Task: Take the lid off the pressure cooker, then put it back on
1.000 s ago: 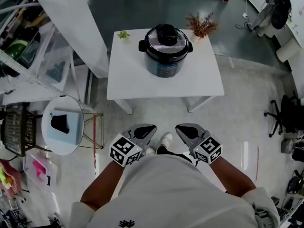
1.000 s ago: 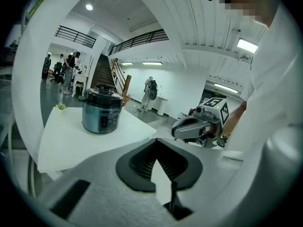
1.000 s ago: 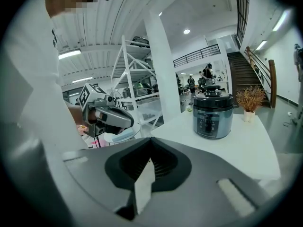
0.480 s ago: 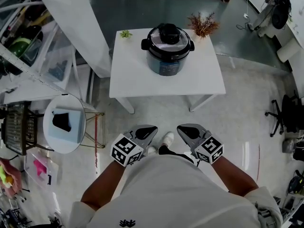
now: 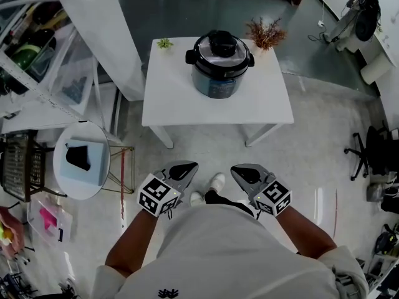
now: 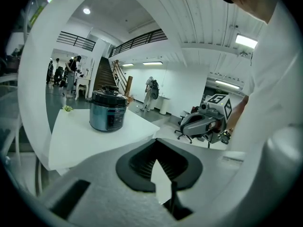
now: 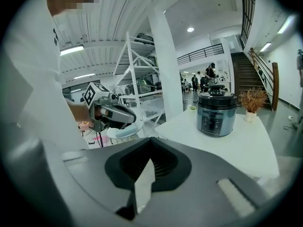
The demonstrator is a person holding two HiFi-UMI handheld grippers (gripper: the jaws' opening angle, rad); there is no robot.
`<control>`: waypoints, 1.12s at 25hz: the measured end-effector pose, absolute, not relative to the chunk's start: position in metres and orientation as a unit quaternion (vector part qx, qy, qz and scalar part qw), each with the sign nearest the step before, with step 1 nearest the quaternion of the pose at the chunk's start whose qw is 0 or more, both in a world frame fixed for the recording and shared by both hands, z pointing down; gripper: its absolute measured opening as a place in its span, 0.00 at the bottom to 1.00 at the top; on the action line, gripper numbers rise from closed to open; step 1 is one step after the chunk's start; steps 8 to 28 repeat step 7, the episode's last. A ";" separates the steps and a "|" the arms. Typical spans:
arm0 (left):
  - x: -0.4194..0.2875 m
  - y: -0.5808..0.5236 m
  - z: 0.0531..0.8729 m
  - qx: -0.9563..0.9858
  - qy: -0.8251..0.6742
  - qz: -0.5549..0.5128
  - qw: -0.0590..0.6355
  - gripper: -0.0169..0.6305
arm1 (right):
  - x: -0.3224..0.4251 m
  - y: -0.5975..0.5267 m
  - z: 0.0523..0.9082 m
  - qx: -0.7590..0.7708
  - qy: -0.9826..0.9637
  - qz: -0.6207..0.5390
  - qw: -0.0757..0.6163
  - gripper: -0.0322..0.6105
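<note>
Beyond the pressure cooker [image 6: 108, 110], bystanders [image 6: 74, 72].

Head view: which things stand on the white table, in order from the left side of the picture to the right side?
small green plant → pressure cooker → dried reddish plant

left gripper [image 5: 182, 167] slid a little toward the left of the head view, away from the right gripper [image 5: 244, 170], gap between them grew slightly wider
</note>
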State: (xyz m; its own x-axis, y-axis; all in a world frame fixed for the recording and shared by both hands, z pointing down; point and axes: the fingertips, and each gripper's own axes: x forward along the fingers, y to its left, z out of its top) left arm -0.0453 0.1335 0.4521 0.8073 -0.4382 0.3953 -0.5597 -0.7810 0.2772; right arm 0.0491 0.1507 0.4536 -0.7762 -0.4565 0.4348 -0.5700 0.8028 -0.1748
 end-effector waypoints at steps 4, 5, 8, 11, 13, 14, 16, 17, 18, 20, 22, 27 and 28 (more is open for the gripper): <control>-0.052 0.133 0.454 0.930 -0.272 0.160 0.187 0.04 | 0.052 0.155 0.456 0.280 -0.929 0.147 0.191 0.07; -0.053 0.133 0.455 0.930 -0.274 0.160 0.183 0.04 | 0.053 0.156 0.456 0.280 -0.929 0.145 0.193 0.07; -0.054 0.129 0.457 0.931 -0.278 0.159 0.176 0.04 | 0.057 0.158 0.456 0.280 -0.929 0.141 0.198 0.07; -0.054 0.129 0.457 0.931 -0.278 0.159 0.176 0.04 | 0.057 0.158 0.456 0.280 -0.929 0.141 0.198 0.07; -0.054 0.129 0.457 0.931 -0.278 0.159 0.176 0.04 | 0.057 0.158 0.456 0.280 -0.929 0.141 0.198 0.07; -0.054 0.129 0.457 0.931 -0.278 0.159 0.176 0.04 | 0.057 0.158 0.456 0.280 -0.929 0.141 0.198 0.07; -0.054 0.129 0.457 0.931 -0.278 0.159 0.176 0.04 | 0.057 0.158 0.456 0.280 -0.929 0.141 0.198 0.07; -0.054 0.129 0.457 0.931 -0.278 0.159 0.176 0.04 | 0.057 0.158 0.456 0.280 -0.929 0.141 0.198 0.07; -0.054 0.129 0.457 0.931 -0.278 0.159 0.176 0.04 | 0.057 0.158 0.456 0.280 -0.929 0.141 0.198 0.07; -0.054 0.129 0.457 0.931 -0.278 0.159 0.176 0.04 | 0.057 0.158 0.456 0.280 -0.929 0.141 0.198 0.07; -0.054 0.129 0.457 0.931 -0.278 0.159 0.176 0.04 | 0.057 0.158 0.456 0.280 -0.929 0.141 0.198 0.07; -0.054 0.129 0.457 0.931 -0.278 0.159 0.176 0.04 | 0.057 0.158 0.456 0.280 -0.929 0.141 0.198 0.07; -0.054 0.129 0.457 0.931 -0.278 0.159 0.176 0.04 | 0.057 0.158 0.456 0.280 -0.929 0.141 0.198 0.07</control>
